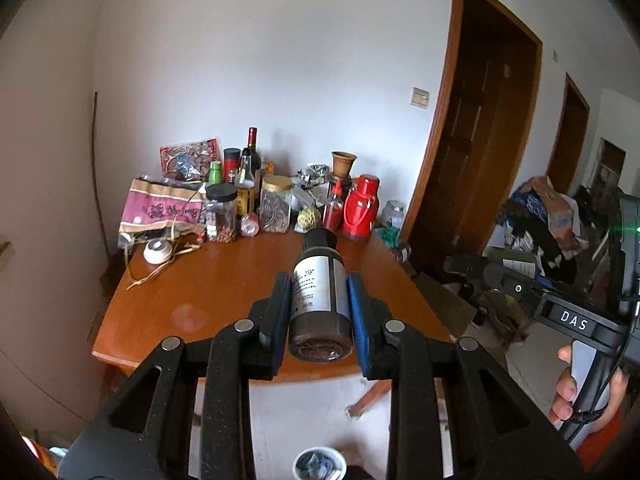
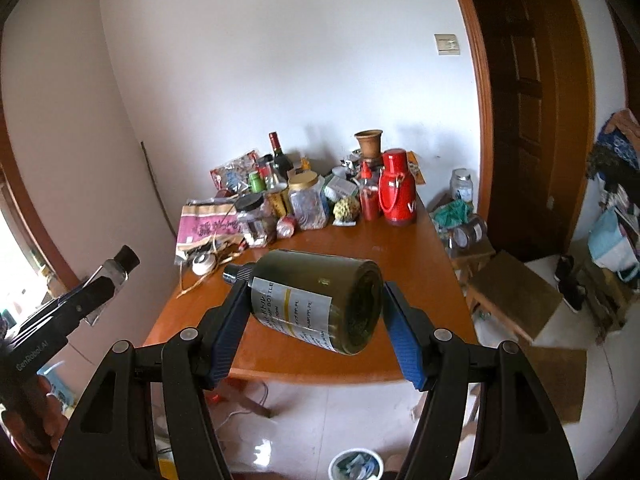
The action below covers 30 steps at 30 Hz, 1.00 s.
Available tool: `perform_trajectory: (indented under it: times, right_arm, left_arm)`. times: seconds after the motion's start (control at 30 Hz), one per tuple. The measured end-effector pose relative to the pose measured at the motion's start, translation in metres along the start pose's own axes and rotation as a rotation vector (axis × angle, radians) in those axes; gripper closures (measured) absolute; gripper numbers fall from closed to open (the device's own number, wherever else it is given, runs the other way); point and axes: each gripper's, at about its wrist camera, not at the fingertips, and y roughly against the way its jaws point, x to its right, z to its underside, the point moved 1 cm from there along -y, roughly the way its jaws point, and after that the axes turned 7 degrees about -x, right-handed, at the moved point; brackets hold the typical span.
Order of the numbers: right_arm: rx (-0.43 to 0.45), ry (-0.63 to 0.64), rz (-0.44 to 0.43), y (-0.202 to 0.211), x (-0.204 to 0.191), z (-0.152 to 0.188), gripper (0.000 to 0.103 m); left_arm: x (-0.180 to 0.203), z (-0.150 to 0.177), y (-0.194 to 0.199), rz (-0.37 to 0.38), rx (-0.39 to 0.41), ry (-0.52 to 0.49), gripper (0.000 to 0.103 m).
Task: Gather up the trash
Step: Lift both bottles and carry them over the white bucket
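In the left wrist view my left gripper (image 1: 318, 282) is shut on a small dark bottle (image 1: 320, 300) with a pale label and a black cap, held lengthwise above the wooden table (image 1: 216, 292). In the right wrist view my right gripper (image 2: 315, 294) is shut on an olive-green pump bottle (image 2: 320, 300) that lies crosswise between the blue pads, neck to the left. Each gripper also shows in the other's view: the right gripper (image 1: 494, 270) at the right edge, the left gripper (image 2: 114, 276) at the left. A white-rimmed bin (image 2: 355, 465) with scraps stands on the floor below.
Jars, a wine bottle (image 1: 253, 152), a red thermos (image 1: 360, 208), a pink bag (image 1: 164, 210) and straw crowd the table's far side. A low wooden stool (image 2: 516, 300) and piled belongings stand to the right, beside a brown door (image 1: 480, 140). A person's hand (image 1: 568, 392) grips the right handle.
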Motion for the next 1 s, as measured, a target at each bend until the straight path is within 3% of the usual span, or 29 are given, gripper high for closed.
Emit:
perform_trajectory:
  times: [0.23,0.5,0.73,1.0]
  right_arm:
    - [-0.056,-0.023,0.025,0.021,-0.027,0.05,0.041]
    - [-0.173,-0.022,0.064,0.022,-0.031,0.087,0.041]
    - [-0.281,-0.015,0.075,-0.005,-0.017,0.117,0.041]
    - [-0.423,-0.032,0.086,-0.056,0.02,0.162,0.041]
  left_arm:
    - [-0.016,0.049,0.032,0.051,-0.056,0.002,0.076]
    - [-0.018,0.09,0.032,0.096,-0.164,0.031,0.076]
    - [-0.015,0.122,0.003,0.101,-0.27,0.06,0.076]
    - [0.001,0.172,-0.07,0.081,-0.411,0.073,0.076]
